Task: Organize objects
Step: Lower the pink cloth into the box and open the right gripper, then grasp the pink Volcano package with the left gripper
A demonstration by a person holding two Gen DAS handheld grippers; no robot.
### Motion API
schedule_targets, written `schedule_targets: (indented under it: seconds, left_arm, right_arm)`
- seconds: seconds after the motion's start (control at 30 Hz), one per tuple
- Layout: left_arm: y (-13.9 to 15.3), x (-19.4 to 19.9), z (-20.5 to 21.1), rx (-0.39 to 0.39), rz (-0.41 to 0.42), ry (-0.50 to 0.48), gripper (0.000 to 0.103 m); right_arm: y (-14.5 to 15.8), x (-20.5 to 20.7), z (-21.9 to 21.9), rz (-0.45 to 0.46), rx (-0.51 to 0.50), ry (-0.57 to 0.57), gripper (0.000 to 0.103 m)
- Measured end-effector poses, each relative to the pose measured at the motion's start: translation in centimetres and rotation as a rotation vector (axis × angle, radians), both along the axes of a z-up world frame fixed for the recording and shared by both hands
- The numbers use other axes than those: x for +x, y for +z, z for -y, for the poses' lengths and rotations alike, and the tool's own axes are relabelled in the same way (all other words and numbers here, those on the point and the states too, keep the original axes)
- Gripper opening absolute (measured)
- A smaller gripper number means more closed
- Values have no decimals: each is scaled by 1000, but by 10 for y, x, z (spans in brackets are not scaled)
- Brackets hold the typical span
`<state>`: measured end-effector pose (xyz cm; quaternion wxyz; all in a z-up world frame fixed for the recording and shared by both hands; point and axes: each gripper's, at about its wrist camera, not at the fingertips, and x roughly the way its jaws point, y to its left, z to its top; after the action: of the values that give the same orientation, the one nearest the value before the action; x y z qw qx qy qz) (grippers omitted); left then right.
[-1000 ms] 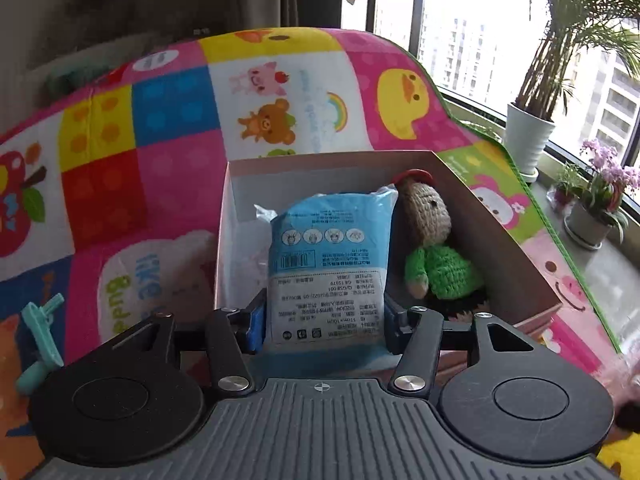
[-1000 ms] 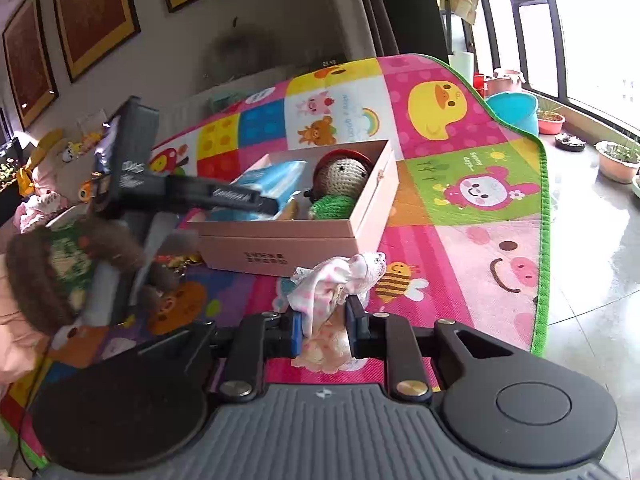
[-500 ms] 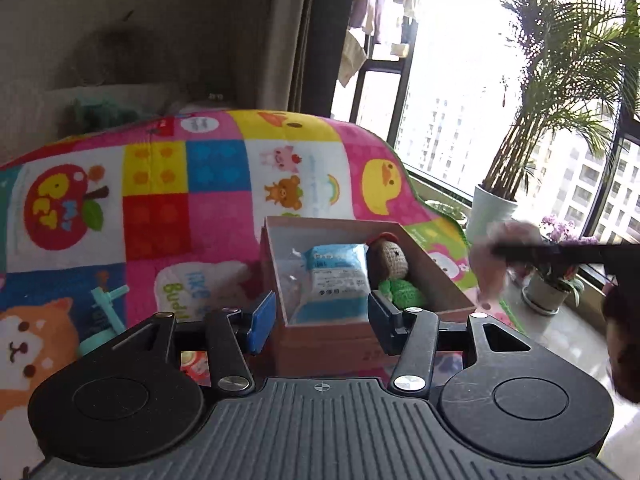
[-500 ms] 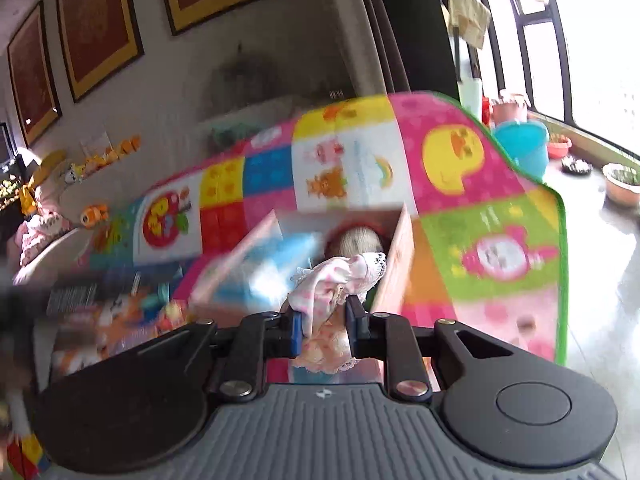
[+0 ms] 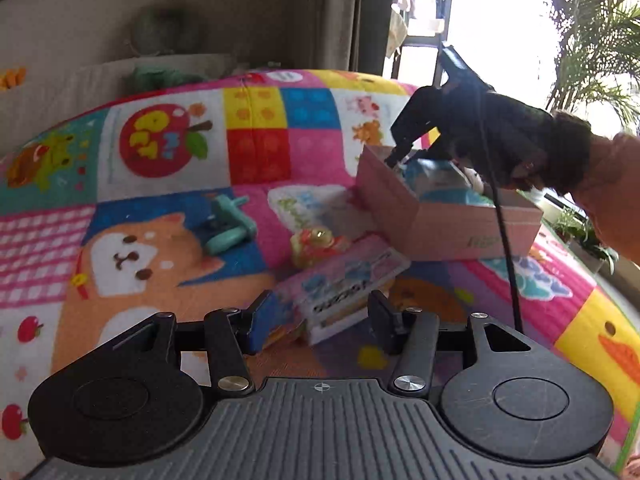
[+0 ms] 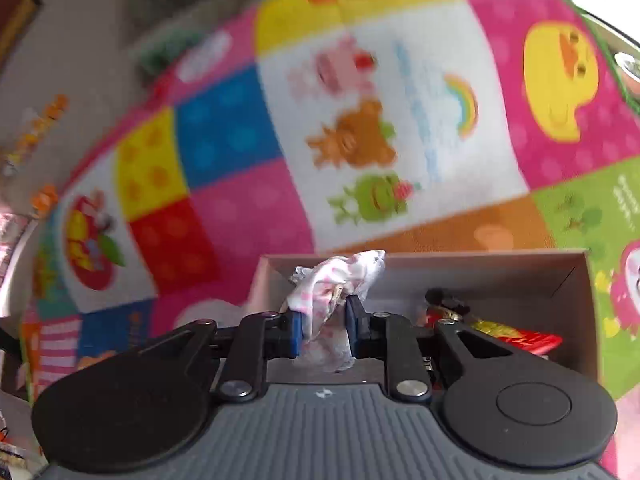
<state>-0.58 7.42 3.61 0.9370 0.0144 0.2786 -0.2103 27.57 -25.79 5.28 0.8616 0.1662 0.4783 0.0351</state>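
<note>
While jaws pinch cloth point(image 6: 334, 284), box point(image 6: 480, 266) lies open

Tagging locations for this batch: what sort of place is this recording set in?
Likely a home living room: a children's play mat on the floor, toys such as a teal plastic toy, and a potted palm by the window.

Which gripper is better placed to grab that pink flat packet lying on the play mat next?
Left. The left gripper is open right at the pink packet, while the right gripper is shut on a cloth over the box.
</note>
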Motion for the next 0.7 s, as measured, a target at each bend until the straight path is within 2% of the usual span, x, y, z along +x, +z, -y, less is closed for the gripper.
schedule_targets:
  seconds: [0.1,0.17,0.2,0.27,0.4,0.47,0.53,0.6,0.7]
  left_arm:
    - [-6,-2,-1,27,-2,-24,55]
    - [-8,-2,2,57,7,-43,55]
    - [-8,-3,5,72,15,-51,55]
    - [-6,-2,12,108,42,-77,55]
    - [3,5,28,203,118,-158,55]
    - [4,15,35,259,116,-216,56]
    - [2,26,40,307,86,-258,57]
    - [-1,38,43,342,42,-285,57]
    - [-5,50,44,369,11,-304,60]
  right_arm:
    - [-16,8,-8,-81,-49,11,23]
    - [-11,3,-11,-71,-76,29,38]
    - [-4,-3,-12,-49,-95,36,43]
    - [13,-19,-14,18,-152,43,58]
    - [57,-71,-13,182,-223,104,68]
    - [70,-103,-8,235,-199,132,76]
    - [76,-138,-2,267,-146,159,78]
    - [76,-174,3,294,-104,188,83]
    - [57,-224,4,318,-58,271,91]
